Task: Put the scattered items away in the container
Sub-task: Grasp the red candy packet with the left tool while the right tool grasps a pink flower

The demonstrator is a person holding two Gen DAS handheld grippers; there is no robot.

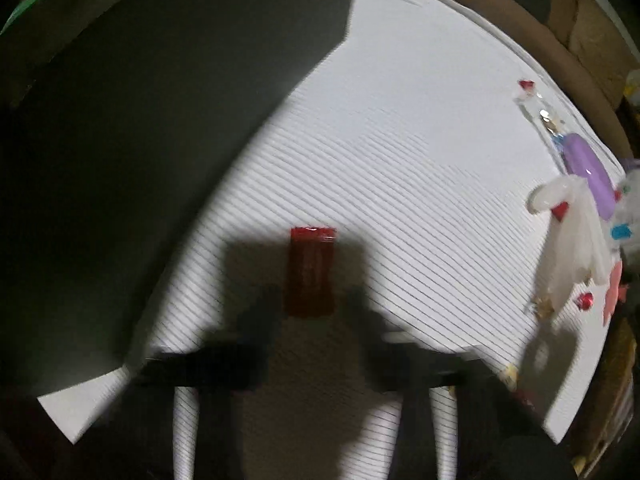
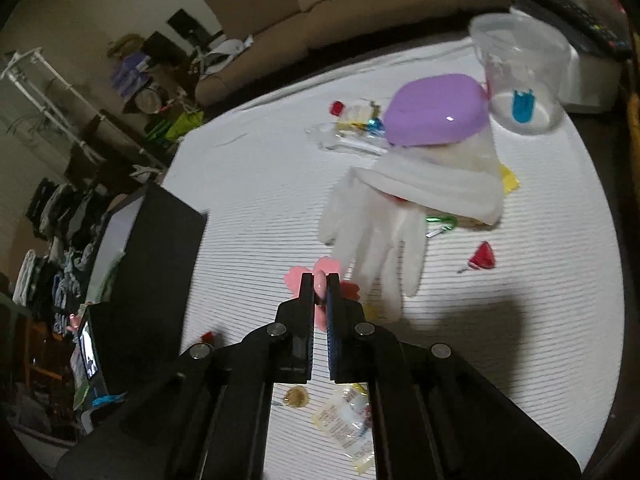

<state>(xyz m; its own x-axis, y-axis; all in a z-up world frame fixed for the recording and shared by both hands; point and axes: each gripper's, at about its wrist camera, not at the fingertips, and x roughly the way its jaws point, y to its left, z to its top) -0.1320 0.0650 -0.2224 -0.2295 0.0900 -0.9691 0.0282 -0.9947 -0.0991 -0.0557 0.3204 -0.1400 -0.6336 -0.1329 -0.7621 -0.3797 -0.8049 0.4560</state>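
Right claw [image 2: 320,280] clenched on a pink flower-shaped piece [image 2: 328,270] at frame centre; left claw [image 1: 316,312] spread wide around a red packet [image 1: 310,272] lying on the striped desk [image 1: 400,180].

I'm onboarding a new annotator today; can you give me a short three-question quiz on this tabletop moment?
1. True or false: the right gripper is shut on the pink item.
2. Which lies straight ahead of the left gripper? A) red packet B) purple case C) white glove
3. What colour is the object inside the clear plastic cup?

Key: 1 true. 2 A; the left fingers stand apart on either side of it. 3 blue.
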